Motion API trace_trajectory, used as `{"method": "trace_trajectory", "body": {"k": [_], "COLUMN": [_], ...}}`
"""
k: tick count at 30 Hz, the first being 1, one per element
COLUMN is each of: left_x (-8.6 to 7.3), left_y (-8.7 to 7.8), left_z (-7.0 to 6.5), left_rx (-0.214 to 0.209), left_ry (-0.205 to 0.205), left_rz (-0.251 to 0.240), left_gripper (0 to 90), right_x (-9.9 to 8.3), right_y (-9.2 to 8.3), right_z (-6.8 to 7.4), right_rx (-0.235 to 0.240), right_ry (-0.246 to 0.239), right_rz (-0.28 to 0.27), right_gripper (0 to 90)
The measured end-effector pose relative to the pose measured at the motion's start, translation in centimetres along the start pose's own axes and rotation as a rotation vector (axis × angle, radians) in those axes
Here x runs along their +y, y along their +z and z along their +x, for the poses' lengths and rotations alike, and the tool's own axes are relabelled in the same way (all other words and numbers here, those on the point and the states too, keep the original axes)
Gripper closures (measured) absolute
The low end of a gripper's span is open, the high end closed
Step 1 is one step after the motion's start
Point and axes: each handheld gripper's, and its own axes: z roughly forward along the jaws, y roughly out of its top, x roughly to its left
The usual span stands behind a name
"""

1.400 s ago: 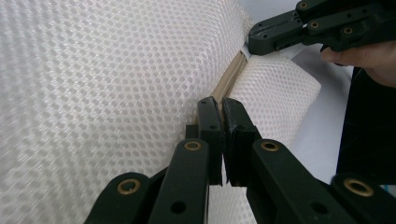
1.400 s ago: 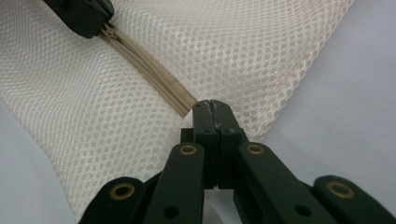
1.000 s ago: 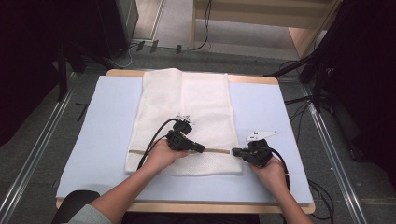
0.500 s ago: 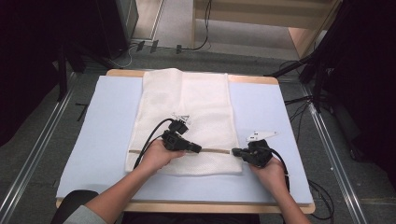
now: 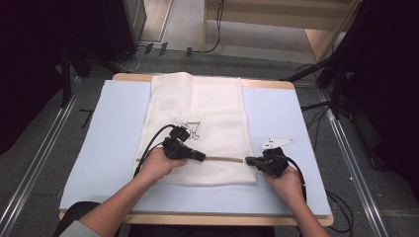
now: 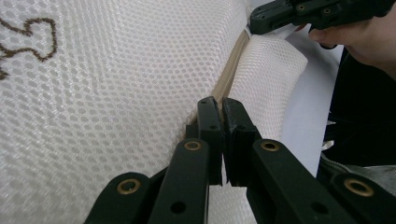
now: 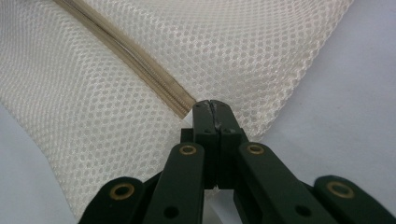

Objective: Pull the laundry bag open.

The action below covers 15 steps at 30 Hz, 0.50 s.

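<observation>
A white mesh bag (image 5: 197, 108) lies flat on the pale blue mat (image 5: 108, 128). A beige zipper (image 5: 225, 159) runs across the bag near its front edge. My left gripper (image 5: 202, 157) is shut on the zipper; what sits between the pads is hidden. In the left gripper view its jaws (image 6: 220, 105) are pressed together where the zipper (image 6: 231, 70) begins, and the mesh (image 6: 116, 93) bulges a little there. My right gripper (image 5: 248, 160) is shut on the bag at the zipper's right end (image 7: 189, 100), its tips (image 7: 211, 106) closed. It also appears far off (image 6: 254, 21).
The mat covers a wooden table (image 5: 267, 84). A brown printed figure (image 5: 190, 126) marks the bag's middle. Cables (image 5: 207, 49) lie on the floor behind the table, metal rails (image 5: 346, 148) run along both sides, and dark equipment stands at the far left and right.
My left gripper has slid a little to the left along the zipper line. The right gripper and the bag's right end have stayed put.
</observation>
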Motion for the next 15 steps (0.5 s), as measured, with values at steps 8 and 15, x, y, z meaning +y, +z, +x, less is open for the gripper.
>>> {"method": "trace_trajectory", "body": {"k": [8,15], "left_x": [-0.79,-0.89], "left_y": [-0.89,-0.77], "left_z": [0.23,0.51], "left_rx": [-0.010,-0.010], "left_ry": [0.004,-0.007], "left_rz": [0.000,0.015], "left_gripper": [88.6,88.6], "right_x": [0.04,0.05], "right_y": [0.03,0.03], "right_z": [0.02,0.05], "right_rx": [-0.001,-0.003], "right_ry": [-0.004,0.002], "right_rz": [-0.001,0.000], "right_gripper": [90.0,90.0]}}
